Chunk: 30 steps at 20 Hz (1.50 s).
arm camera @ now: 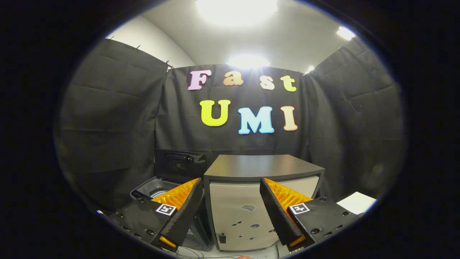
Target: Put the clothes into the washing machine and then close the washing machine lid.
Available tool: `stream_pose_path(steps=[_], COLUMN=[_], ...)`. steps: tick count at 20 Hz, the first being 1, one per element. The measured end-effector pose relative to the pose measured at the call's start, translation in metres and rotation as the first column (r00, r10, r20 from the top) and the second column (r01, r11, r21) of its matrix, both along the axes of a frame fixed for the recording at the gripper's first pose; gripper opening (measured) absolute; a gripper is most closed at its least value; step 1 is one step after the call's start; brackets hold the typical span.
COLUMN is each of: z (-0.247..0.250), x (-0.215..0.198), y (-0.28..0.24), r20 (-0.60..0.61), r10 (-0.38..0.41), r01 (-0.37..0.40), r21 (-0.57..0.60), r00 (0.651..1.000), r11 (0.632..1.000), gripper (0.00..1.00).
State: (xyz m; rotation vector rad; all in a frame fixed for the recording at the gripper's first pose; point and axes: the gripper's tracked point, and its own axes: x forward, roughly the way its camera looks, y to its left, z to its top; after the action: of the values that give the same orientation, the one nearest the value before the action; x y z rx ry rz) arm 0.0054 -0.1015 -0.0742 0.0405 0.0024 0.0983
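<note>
Gripper [230, 212] is hanging wide, holding nothing. Dark top-loading washing machine [154, 187], lid [179, 164] upright, is sitting left of grey-topped cabinet [251, 169]. Clothes unseen; stage undecided.

Washing machine [158, 187] stands left of the cabinet [258, 180], lid [179, 164] raised upright.

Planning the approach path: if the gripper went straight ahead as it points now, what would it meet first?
Probably the front of the cabinet, seen between the open gripper fingers; depth is unclear. The open washing machine sits off beside it.
</note>
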Motion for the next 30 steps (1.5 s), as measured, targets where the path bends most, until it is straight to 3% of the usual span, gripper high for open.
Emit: stream_pose_path(steps=[30], z=[0.012], x=[0.004], y=[-0.004], r20=[0.023], r10=[-0.022], r01=[0.023], r21=[-0.042], r00=[1.0], r11=[0.999], gripper=[0.99])
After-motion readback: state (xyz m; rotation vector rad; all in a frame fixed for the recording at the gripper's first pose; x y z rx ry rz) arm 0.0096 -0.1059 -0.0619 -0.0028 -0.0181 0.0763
